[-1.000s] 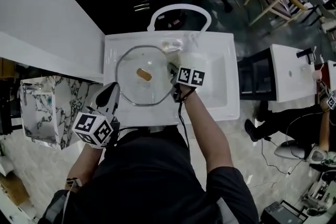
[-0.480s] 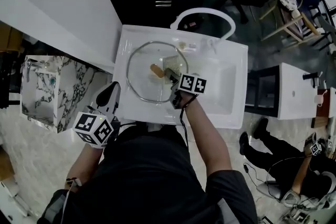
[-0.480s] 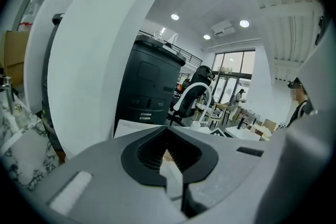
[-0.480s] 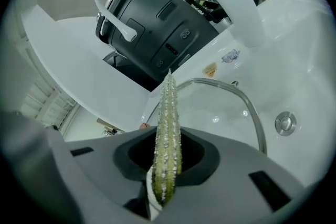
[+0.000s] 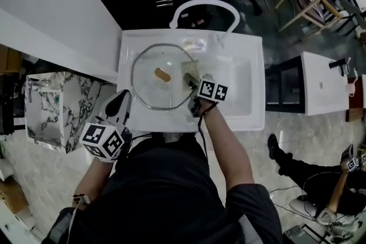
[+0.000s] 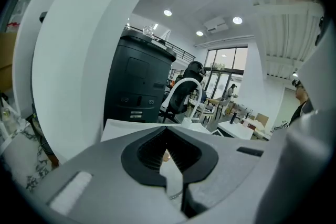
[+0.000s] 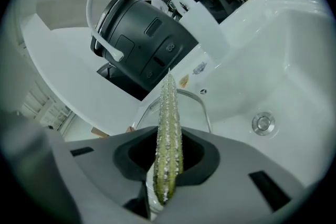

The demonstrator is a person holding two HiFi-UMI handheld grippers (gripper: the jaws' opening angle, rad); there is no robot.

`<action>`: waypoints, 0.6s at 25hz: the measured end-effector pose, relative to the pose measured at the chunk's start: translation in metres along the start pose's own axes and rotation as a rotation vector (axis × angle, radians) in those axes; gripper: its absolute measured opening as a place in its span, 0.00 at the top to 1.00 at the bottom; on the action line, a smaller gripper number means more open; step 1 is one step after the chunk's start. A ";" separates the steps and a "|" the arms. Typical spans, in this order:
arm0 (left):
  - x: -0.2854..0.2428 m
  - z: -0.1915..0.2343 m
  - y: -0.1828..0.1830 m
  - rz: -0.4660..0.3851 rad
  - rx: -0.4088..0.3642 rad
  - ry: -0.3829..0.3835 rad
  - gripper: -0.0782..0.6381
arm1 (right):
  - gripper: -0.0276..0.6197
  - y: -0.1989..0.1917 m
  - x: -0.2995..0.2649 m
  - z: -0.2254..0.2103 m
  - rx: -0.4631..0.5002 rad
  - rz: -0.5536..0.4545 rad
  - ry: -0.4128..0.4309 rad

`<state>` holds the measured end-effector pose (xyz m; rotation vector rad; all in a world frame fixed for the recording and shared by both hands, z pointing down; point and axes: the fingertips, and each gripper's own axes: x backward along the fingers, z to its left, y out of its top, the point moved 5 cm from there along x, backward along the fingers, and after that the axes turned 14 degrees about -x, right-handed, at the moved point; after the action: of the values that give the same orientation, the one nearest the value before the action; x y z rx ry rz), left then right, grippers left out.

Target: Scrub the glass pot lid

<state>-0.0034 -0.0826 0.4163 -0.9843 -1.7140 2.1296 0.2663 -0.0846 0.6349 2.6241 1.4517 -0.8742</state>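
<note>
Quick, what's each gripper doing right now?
Left gripper: closed, holding nothing.
Right gripper: closed on the sponge.

Sink: glass pot lid lies in the left part of the basin, drain in the right part. Sponge, between the right gripper's jaws, at the lid's right edge. Faucet arches over the rear rim. Left gripper before the front-left corner.

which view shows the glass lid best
The head view: the glass lid shows whole in the sink, rim and knob visible. The right gripper view shows only an arc of rim behind the sponge. The left gripper view shows just a sliver between its jaws.
</note>
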 end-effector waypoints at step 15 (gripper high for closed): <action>-0.020 -0.022 0.004 0.010 -0.003 -0.069 0.89 | 0.86 -0.005 0.051 -0.023 -0.014 -0.108 -0.107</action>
<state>0.0261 -0.0776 0.4181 -0.9324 -1.7479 2.1925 0.2938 -0.0357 0.6307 2.4673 1.5783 -0.9930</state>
